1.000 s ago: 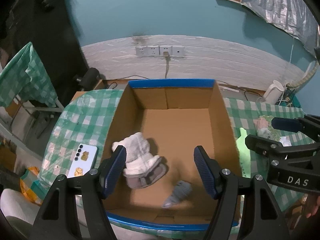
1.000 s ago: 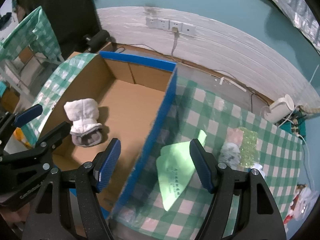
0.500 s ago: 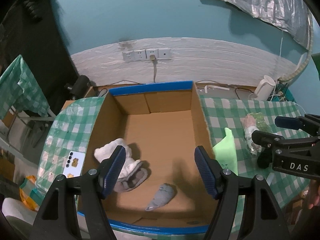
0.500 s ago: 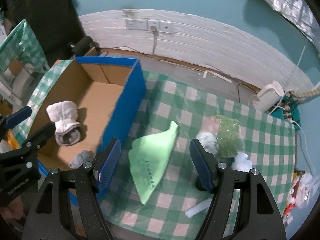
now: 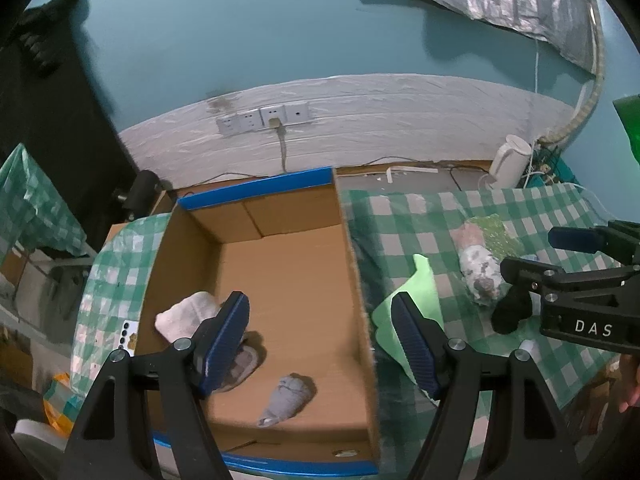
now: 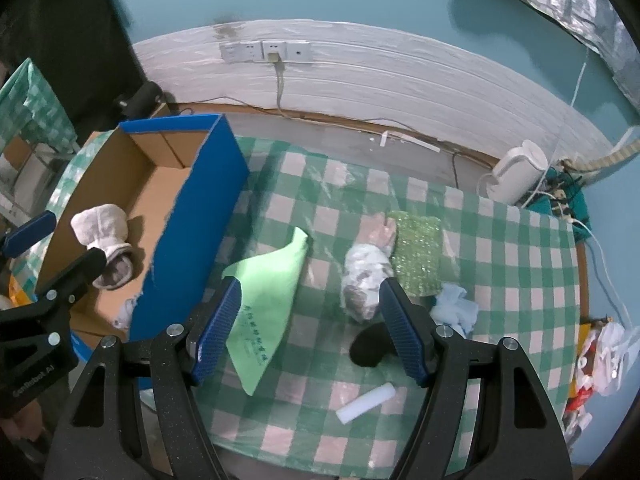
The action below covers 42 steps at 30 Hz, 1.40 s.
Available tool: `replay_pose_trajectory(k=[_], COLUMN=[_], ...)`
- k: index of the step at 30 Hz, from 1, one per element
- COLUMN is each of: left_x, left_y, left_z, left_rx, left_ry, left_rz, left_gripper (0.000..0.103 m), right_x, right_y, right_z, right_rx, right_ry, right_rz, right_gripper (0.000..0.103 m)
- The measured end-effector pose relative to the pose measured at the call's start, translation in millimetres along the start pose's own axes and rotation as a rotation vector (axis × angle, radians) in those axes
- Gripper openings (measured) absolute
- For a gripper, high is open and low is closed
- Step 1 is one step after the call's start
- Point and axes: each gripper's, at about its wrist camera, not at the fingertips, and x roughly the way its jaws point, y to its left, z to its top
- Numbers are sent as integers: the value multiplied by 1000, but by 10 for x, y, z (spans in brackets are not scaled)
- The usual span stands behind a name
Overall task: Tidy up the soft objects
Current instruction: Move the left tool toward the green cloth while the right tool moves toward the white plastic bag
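Currently, claw state: left claw (image 5: pixel 320 344) spread, nothing between its blue pads; right claw (image 6: pixel 308 330) spread, nothing gripped.
Left claw position: above the right wall of the cardboard box (image 5: pixel 362 280), one pad over the box floor, the other over the green cloth (image 5: pixel 416 300).
Right claw position: above the tabletop (image 6: pixel 500 280), between the green cloth (image 6: pixel 268 292) and the grey-white bundle (image 6: pixel 366 280).
Items in box: white sock roll (image 6: pixel 106 244) at the left wall; small grey sock (image 5: pixel 286 398) near the front wall.
Items outside: bundle touching the sparkly green pad (image 6: pixel 418 254); black item (image 6: pixel 370 346) and white wad (image 6: pixel 456 308) just beside; white tube (image 6: pixel 366 402) nearer.
Risk, snag: a low carry could catch the blue box wall (image 6: pixel 192 236) and shove the box.
Risk, wrong pick: crowded items may yield two at once.
Risk, slip: thin cloth lying flat may slide on the plastic cover.
Risk, claws: both work near each other; paths may cross.
Open room: far-right tabletop and box centre.
Edges: near tabletop edge close below the tube.
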Motion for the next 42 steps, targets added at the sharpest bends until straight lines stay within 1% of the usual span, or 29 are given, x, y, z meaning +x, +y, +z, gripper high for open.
replay_pose_trajectory(k=[13, 21, 33, 42], left_x=[23, 80, 274, 527], left_y=[-409, -667, -982, -1115], left_z=[50, 33, -29, -100], left_rx=[70, 109, 162, 184], left_ry=[1, 16, 64, 128], left_rz=[-15, -24, -19, -3], left_gripper=[75, 76, 76, 77], right_x=[-39, -56, -16, 142], right_y=[-352, -576, -848, -999], right_z=[-155, -247, -364, -404], right_rx=[50, 83, 131, 161], right_ry=[1, 0, 17, 55], right_rz=[-25, -43, -75, -105], right_gripper=[72, 72, 72, 75])
